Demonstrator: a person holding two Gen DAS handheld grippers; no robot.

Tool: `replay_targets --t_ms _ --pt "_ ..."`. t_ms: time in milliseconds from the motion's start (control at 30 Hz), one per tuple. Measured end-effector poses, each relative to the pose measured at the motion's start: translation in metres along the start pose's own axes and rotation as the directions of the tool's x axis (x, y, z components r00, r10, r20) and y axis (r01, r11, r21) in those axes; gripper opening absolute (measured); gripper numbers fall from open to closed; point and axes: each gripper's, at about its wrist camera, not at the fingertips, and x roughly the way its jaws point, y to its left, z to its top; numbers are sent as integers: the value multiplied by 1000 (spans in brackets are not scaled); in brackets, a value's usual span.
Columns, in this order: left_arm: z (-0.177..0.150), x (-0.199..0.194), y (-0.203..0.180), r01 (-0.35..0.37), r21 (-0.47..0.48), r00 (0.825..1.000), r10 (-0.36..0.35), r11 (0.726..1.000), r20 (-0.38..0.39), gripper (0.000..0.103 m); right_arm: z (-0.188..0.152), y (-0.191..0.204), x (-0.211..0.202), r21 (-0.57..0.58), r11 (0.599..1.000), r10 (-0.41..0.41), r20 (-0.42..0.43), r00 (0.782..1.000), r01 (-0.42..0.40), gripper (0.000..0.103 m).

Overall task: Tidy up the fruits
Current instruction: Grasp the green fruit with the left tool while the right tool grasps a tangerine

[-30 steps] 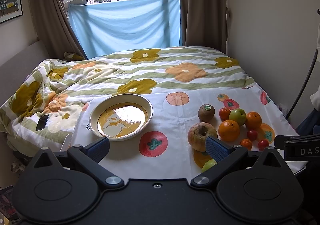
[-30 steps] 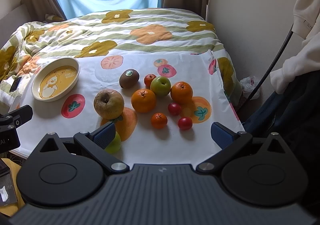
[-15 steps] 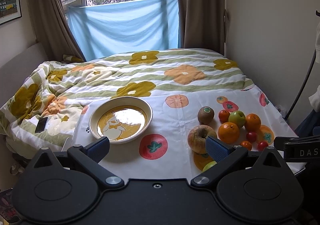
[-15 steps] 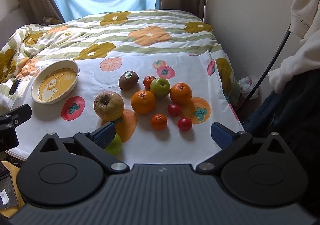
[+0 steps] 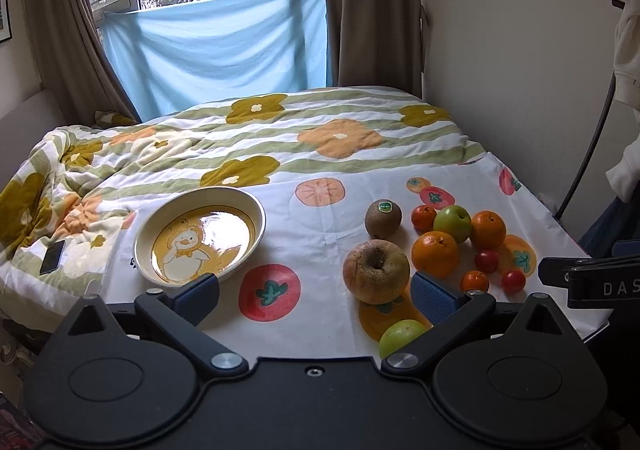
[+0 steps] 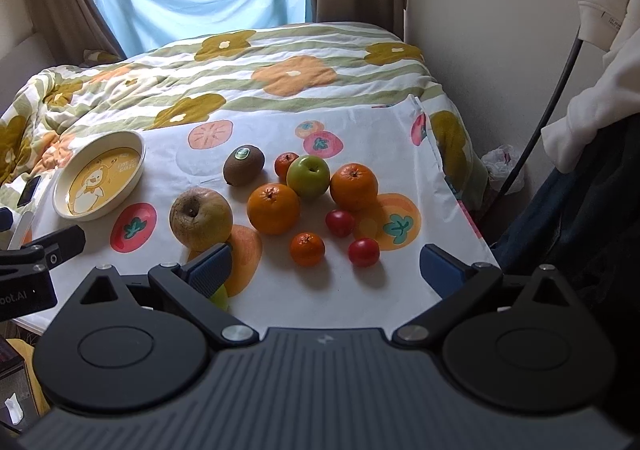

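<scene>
Fruit-print cloth (image 6: 360,130) on bed, fruits (image 6: 273,208) beyond both grippers' wide-spread, empty fingers (image 6: 210,270), untouched.

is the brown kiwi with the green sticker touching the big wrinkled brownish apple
Apart. The right wrist view shows white cloth between the brown kiwi and the wrinkled brownish apple; the left wrist view shows the same gap.

A phone (image 5: 52,257) lies on the quilt (image 5: 256,138) far left of the tool; blue cloth (image 5: 224,46) and curtains (image 5: 372,6) hang ahead.
</scene>
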Motion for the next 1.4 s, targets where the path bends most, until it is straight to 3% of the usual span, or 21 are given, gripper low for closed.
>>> replay_targets --t_ms 533,733,867,1133,1300,1400 --pt "-64 67 -64 -21 -67 996 15 998 -86 95 -36 -36 79 -82 980 177 -33 984 -179 103" --pt "-75 86 -75 -45 -69 995 39 997 -97 90 -46 -31 100 -129 963 231 -48 972 -235 95" --pt "-83 94 -79 -51 -68 993 43 996 -111 79 -49 -24 112 -168 949 260 -54 964 -266 87" --pt "-85 103 -82 -59 -70 991 50 996 -121 71 -45 -16 133 -166 945 273 -79 959 -282 81" --pt "-83 107 -84 -40 -58 992 33 997 -120 58 -42 -12 141 -166 945 271 -82 959 -281 76" --pt "-83 107 -85 -41 -53 992 35 998 -120 57 -40 -11 143 -164 948 264 -78 961 -274 76"
